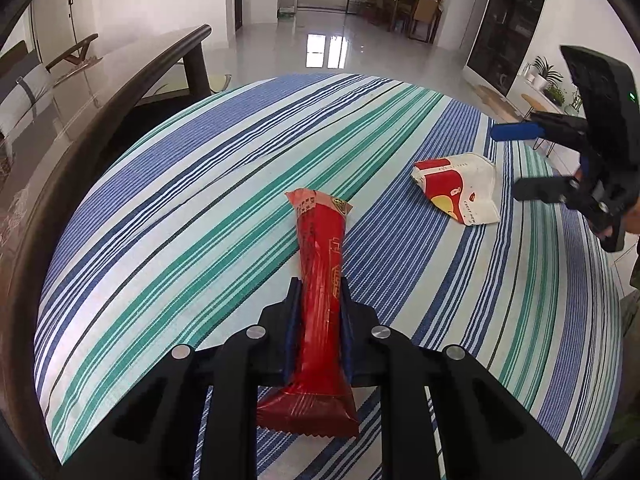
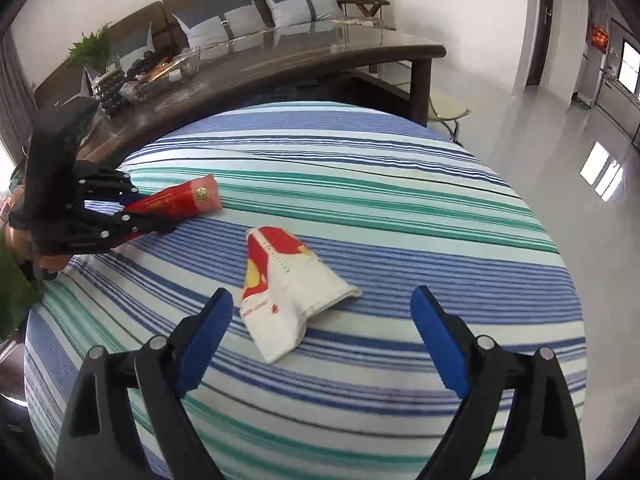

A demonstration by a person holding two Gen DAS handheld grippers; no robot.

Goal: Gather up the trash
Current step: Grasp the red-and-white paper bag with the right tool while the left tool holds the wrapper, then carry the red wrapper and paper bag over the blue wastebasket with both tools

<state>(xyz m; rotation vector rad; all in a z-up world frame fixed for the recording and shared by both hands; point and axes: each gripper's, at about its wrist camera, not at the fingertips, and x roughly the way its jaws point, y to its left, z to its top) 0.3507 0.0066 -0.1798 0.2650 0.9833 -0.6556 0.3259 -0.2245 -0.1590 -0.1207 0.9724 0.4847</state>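
**One wrapper gripped, one still lying loose**

On the left, the left gripper (image 1: 318,300) has its jaws narrowed onto the red wrapper (image 1: 320,280), pressing it at about mid-length. The wrapper's crimped near end hangs back behind the fingers and its far end reaches out ahead of them, lying on or just over the striped tablecloth (image 1: 180,208); which of the two cannot be told. In my judgement this first piece is secured but not yet carried anywhere, and no bin or bag shows in either view.

To the right, the white and red paper wrapper (image 2: 288,284) lies crumpled flat on the cloth, untouched. It sits just ahead of the right gripper (image 2: 322,308) and between the lines of its two blue pads (image 2: 436,336), nearer the left-hand one. Those jaws stand wide, nothing between them pressed. Picking this piece up remains to be done.

Both tools tilt steeply down toward the table, the right one poised over its target, well apart from the left.
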